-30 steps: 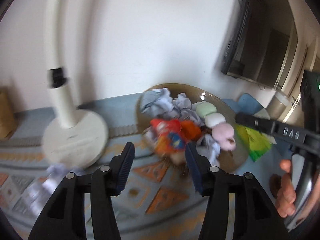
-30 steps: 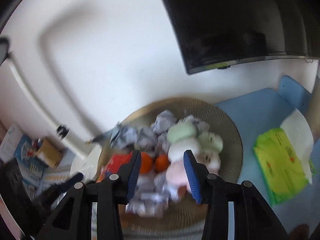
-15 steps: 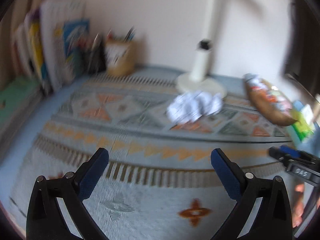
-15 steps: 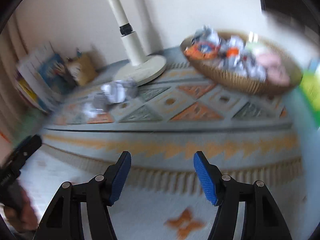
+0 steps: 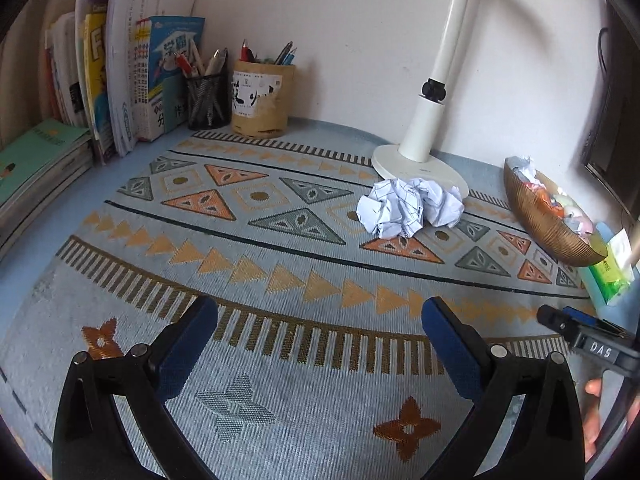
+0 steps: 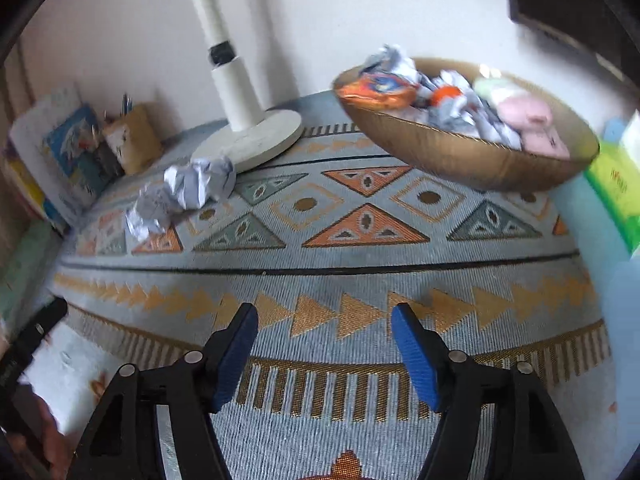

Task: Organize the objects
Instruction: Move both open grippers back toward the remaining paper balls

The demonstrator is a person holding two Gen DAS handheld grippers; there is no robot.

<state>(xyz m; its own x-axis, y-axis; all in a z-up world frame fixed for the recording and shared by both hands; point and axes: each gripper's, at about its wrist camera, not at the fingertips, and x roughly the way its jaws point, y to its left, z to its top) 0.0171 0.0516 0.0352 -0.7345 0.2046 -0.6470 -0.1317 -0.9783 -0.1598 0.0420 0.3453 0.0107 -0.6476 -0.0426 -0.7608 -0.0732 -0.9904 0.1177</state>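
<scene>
Two crumpled paper balls [image 5: 408, 206] lie on the patterned mat beside the lamp base; they also show in the right wrist view [image 6: 188, 192]. A brown woven basket [image 6: 460, 156] holds crumpled paper, an orange snack packet [image 6: 378, 88] and pastel plush pieces [image 6: 528, 120]; it shows in the left wrist view at the right [image 5: 540, 220]. My left gripper [image 5: 320, 340] is open and empty, low over the mat's near part. My right gripper [image 6: 324, 344] is open and empty, also over the near mat.
A white lamp [image 5: 424, 136] stands behind the paper balls. Books [image 5: 120, 72] and two pen holders [image 5: 260, 100] line the back left. A green tissue pack [image 6: 616, 184] lies right of the basket. A dark monitor [image 6: 568, 8] hangs at the back right.
Both grippers have pulled back from over the basket to the near part of the mat. The left jaws have opened wide. The paper balls now lie ahead.
</scene>
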